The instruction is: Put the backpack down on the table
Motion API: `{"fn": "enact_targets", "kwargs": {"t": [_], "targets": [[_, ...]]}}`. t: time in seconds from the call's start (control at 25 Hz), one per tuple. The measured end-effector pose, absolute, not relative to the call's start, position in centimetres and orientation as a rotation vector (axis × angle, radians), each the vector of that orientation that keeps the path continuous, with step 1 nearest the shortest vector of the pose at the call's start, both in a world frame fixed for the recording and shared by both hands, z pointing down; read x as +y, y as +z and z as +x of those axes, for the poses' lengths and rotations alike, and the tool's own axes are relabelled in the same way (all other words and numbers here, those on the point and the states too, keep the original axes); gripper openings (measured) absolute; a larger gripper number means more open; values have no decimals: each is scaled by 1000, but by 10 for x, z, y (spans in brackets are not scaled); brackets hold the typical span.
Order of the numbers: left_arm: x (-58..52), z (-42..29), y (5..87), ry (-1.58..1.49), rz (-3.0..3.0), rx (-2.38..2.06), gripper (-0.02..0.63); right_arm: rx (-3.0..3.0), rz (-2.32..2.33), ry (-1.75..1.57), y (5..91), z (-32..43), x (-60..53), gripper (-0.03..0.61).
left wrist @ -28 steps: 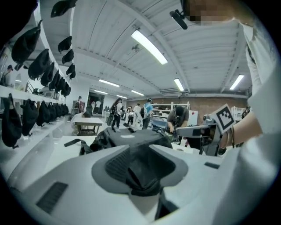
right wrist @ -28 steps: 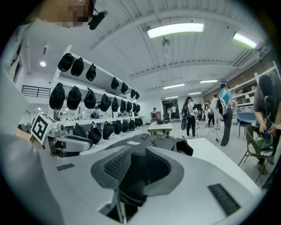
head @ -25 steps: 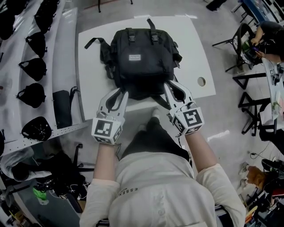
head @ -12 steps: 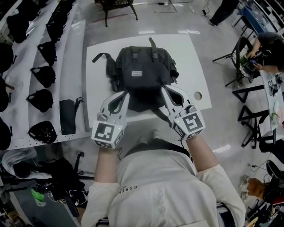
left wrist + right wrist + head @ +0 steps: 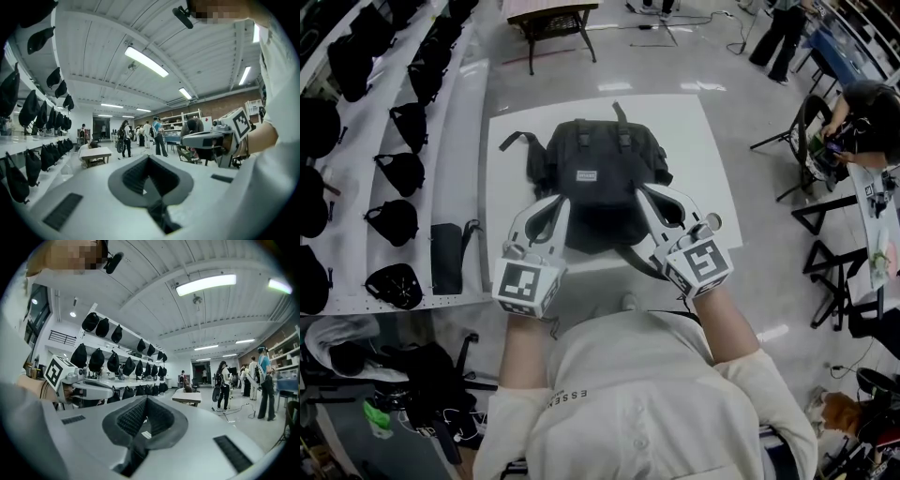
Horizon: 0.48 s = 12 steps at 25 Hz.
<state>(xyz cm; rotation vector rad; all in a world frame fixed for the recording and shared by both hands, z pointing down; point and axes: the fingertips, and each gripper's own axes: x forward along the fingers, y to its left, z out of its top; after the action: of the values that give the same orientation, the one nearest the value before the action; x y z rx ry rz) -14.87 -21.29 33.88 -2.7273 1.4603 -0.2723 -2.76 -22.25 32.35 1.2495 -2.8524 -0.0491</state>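
The rack of dark bags (image 5: pixel 394 173) on the left of the frame stands just beside the bench (image 5: pixel 698 141). If the load swings that way, it could knock into them.

The left tool (image 5: pixel 561 200) is closed. Its own view shows the jaws together with a dark strip pinched between them, and from above its tip meets the near left corner of the backpack (image 5: pixel 600 173). This looks like a thin pinch on fabric or webbing. If the cloth creeps out under the bag's weight, that corner would drop and the bag would twist towards the other side.

The backpack lies in the upper middle of the frame, over the white bench and held by its near edge. I cannot tell whether its far end rests on the surface. One shoulder strap (image 5: pixel 514 142) loops out at its upper left and could fold underneath if the bag is lowered carelessly, leaving it lopsided.

The right tool (image 5: pixel 645 191) is also closed, on the near right corner. Uneven lowering between the two tools would tip the bag.

A loose strap (image 5: pixel 639 262) trails off the lower right, past the bench's near edge. It could snag there or drag the bag off towards the person if it is released too close to the edge.
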Motion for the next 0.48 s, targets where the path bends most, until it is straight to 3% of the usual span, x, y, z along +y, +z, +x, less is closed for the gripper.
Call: {"fn": "enact_targets", "kwargs": {"t": [0.48], "targets": [[-215,-147,327,-240,-2742,1473,3,-2870,1287,-72,314,-22,-227,14]]}}
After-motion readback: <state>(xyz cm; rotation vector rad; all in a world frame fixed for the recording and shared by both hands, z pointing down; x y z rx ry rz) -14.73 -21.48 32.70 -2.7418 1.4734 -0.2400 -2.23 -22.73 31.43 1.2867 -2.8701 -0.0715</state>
